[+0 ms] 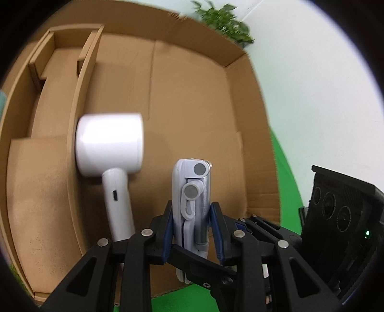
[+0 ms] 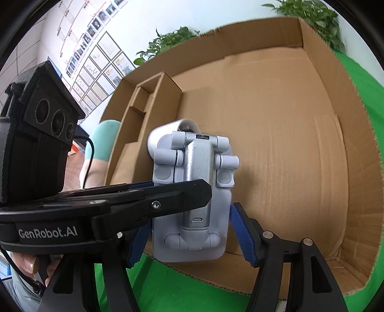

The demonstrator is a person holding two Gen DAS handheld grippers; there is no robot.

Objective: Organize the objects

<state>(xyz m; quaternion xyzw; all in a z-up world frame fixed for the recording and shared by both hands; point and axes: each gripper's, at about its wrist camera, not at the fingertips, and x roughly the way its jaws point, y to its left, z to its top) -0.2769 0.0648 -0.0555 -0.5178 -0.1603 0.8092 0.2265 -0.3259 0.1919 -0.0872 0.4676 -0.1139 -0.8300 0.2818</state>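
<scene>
I have the folded grey phone stand [image 1: 192, 204] pinched edge-on between the fingers of my left gripper [image 1: 192, 230], the blue pads [image 1: 217, 230] pressing on both of its thin sides, so it rides upright and I can see its hinge discs facing me. From the right wrist view the same stand shows its broad back, with my right gripper [image 2: 192, 240] around its lower part; the right blue pad [image 2: 242, 237] stands apart from the plate and the left one is hidden behind the other rig's arm, so I cannot tell whether that side is gripping. I judge the stand is held up over the near edge of the cardboard box [image 1: 192, 100] so it can go down onto the bare floor of the large right compartment. The white hair dryer [image 1: 110, 153] already lies in there, just left of the stand, its barrel against the long divider [image 1: 84, 79] that walls off narrow compartments on the left. The box sits on a green counter [image 2: 168, 288]. Beyond it are leafy plants [image 2: 309, 14], a pale wall, and framed sheets [image 2: 100, 72] far left.
</scene>
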